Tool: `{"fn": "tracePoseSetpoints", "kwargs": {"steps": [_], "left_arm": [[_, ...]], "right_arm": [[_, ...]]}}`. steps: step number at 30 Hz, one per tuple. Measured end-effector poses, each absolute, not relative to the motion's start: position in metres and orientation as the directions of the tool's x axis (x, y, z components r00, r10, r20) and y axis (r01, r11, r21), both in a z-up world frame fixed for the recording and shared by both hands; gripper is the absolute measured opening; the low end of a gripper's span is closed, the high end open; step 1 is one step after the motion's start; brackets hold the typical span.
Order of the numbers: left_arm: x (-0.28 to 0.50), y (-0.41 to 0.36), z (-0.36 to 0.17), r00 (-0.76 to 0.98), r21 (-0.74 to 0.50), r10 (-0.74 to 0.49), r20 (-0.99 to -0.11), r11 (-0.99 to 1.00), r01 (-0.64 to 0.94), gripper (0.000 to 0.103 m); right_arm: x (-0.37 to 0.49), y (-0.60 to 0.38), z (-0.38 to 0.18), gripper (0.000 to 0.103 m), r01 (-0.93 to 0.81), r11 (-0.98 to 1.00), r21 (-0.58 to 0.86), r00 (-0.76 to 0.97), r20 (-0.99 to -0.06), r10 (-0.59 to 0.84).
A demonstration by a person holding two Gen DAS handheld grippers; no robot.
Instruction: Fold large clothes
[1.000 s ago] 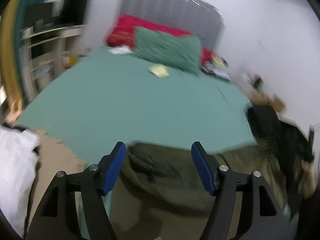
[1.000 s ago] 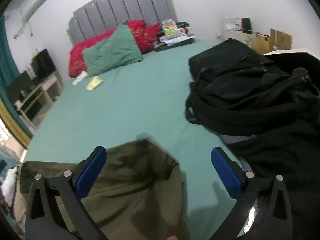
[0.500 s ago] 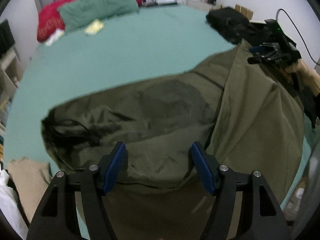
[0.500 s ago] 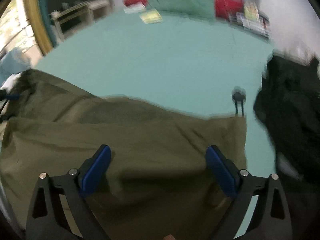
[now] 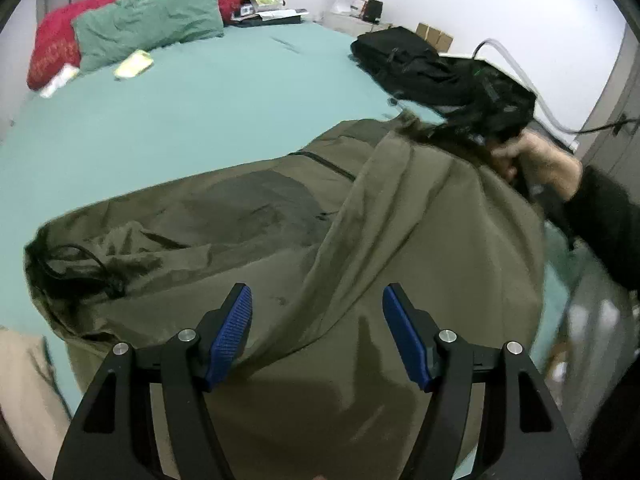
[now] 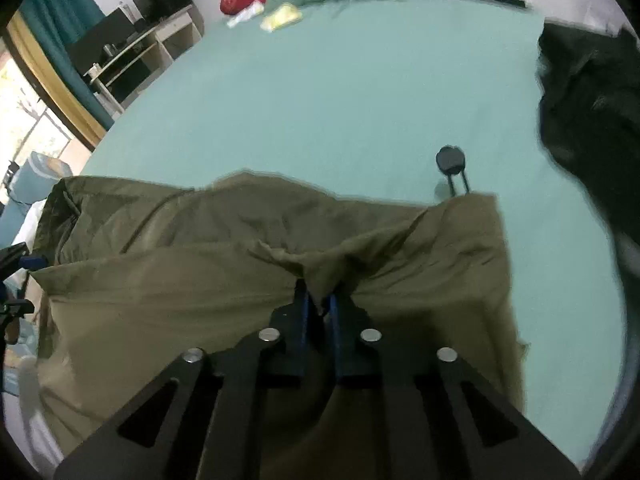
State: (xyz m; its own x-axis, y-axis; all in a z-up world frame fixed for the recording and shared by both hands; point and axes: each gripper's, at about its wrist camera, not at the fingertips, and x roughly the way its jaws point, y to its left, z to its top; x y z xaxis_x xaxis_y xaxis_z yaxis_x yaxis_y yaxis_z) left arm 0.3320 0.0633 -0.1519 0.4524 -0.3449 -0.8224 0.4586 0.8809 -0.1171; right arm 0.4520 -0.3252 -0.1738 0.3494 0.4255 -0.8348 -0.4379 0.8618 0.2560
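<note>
A large olive-green garment (image 5: 260, 208) lies spread over the near end of a bed with a teal sheet (image 5: 200, 100). My left gripper (image 5: 317, 296) hovers over the garment's near part, its blue pads (image 5: 234, 328) wide apart and open, with loose cloth under them. My right gripper (image 6: 320, 300) is shut on a pinched fold of the same garment (image 6: 180, 280) near its edge. In the left wrist view a person's hand (image 5: 536, 164) holds that gripper at the garment's far right corner. A black cord toggle (image 6: 450, 158) pokes out beyond the cloth.
A black bag and dark clothes (image 5: 408, 60) are piled at the bed's right side (image 6: 592, 100). Green and red pillows (image 5: 148, 28) and a small yellow item (image 5: 134, 64) lie at the head end. A shelf unit (image 6: 140, 52) stands left of the bed.
Both grippers dropped and tilted down over the olive garment. The right jaws went from wide open to shut on a fold of cloth. The left jaws stayed open.
</note>
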Motion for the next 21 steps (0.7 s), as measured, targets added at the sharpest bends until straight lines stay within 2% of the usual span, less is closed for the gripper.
{"fn": "tracePoseSetpoints", "kwargs": {"steps": [3, 4, 5, 6, 8, 15, 18, 19, 20, 21], "left_arm": [[0.345, 0.062, -0.167, 0.442, -0.028, -0.224, -0.869, 0.912, 0.409, 0.071], [0.347, 0.063, -0.17, 0.441, -0.022, -0.217, -0.871, 0.914, 0.404, 0.059], [0.348, 0.063, -0.17, 0.451, -0.018, -0.219, -0.865, 0.913, 0.407, 0.026], [0.35, 0.062, -0.168, 0.471, -0.002, -0.208, -0.857, 0.916, 0.401, 0.009], [0.356, 0.064, -0.158, 0.523, 0.013, -0.191, -0.831, 0.932, 0.362, 0.005], [0.413, 0.07, -0.131, 0.636, 0.064, -0.11, -0.764, 0.968, 0.244, 0.005], [0.456, 0.074, -0.146, 0.568, 0.013, -0.097, -0.817, 0.982, 0.187, 0.009], [0.47, 0.076, -0.155, 0.532, -0.003, -0.088, -0.842, 0.987, 0.159, 0.019], [0.476, 0.077, -0.16, 0.525, -0.007, -0.077, -0.847, 0.991, 0.134, 0.036], [0.478, 0.083, -0.161, 0.548, -0.006, -0.056, -0.835, 0.996, 0.092, 0.043]], "right_arm": [[0.446, -0.335, -0.146, 0.004, -0.424, 0.878, 0.222, 0.45, -0.79, 0.417], [0.445, -0.337, -0.141, 0.003, -0.417, 0.881, 0.223, 0.47, -0.777, 0.419], [0.444, -0.343, -0.131, 0.003, -0.403, 0.886, 0.231, 0.498, -0.757, 0.423], [0.443, -0.347, -0.125, 0.003, -0.394, 0.888, 0.236, 0.518, -0.741, 0.426], [0.442, -0.349, -0.114, 0.003, -0.38, 0.892, 0.246, 0.552, -0.714, 0.432], [0.45, -0.343, -0.112, 0.003, -0.307, 0.907, 0.288, 0.611, -0.672, 0.42], [0.458, -0.335, -0.123, 0.003, -0.279, 0.928, 0.247, 0.618, -0.693, 0.37], [0.462, -0.334, -0.127, 0.003, -0.272, 0.934, 0.234, 0.614, -0.705, 0.355], [0.466, -0.332, -0.136, 0.003, -0.266, 0.937, 0.227, 0.598, -0.724, 0.345], [0.469, -0.334, -0.143, 0.003, -0.268, 0.936, 0.229, 0.583, -0.735, 0.347]]}}
